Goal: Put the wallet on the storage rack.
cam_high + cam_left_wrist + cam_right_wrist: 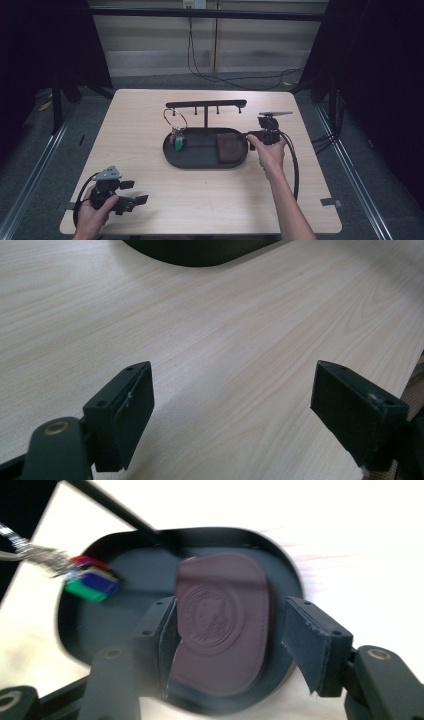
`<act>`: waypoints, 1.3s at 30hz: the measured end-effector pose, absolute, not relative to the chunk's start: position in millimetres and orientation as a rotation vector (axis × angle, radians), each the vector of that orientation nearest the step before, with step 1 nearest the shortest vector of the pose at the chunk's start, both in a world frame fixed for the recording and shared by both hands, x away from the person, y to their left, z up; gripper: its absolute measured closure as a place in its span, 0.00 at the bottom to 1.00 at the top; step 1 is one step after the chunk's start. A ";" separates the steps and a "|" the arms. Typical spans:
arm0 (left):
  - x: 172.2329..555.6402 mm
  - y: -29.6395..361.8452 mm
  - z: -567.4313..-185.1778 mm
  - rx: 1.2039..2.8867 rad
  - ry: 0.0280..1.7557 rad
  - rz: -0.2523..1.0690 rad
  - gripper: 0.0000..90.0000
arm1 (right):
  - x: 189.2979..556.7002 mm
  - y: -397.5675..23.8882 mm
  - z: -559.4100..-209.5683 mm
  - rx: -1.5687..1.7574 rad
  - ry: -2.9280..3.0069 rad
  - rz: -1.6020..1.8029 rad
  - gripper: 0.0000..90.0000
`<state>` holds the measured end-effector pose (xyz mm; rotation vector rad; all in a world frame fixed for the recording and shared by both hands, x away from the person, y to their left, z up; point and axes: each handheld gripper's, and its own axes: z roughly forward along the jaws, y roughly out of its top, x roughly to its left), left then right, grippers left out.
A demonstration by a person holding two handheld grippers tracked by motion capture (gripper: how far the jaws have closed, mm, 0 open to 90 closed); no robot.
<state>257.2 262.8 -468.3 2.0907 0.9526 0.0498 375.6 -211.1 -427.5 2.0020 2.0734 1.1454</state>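
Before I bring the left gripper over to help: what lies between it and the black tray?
Bare wooden table, seen in the left gripper view; the left gripper is open, with the black tray ahead.

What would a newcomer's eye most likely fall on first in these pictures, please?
Probably the dark oval tray mid-table, with a brown leather wallet lying in its right half and a key ring with coloured tags hanging from the rack's left peg. The right gripper hovers open at the tray's right rim.

Keys (90,582) motion-blurred (colours smeared), wallet (222,625) partly behind left finger
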 end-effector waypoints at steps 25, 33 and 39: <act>257.8 264.5 -468.9 2.079 0.978 0.070 0.20 | 304.6 -229.9 -428.1 1.825 2.064 1.209 0.27; 257.5 264.6 -468.7 2.072 0.977 0.070 0.20 | 276.3 -237.8 -436.0 1.780 2.087 1.153 0.27; 256.2 264.1 -467.5 2.057 0.971 0.072 0.20 | 252.5 -244.8 -435.4 1.756 2.077 1.139 0.27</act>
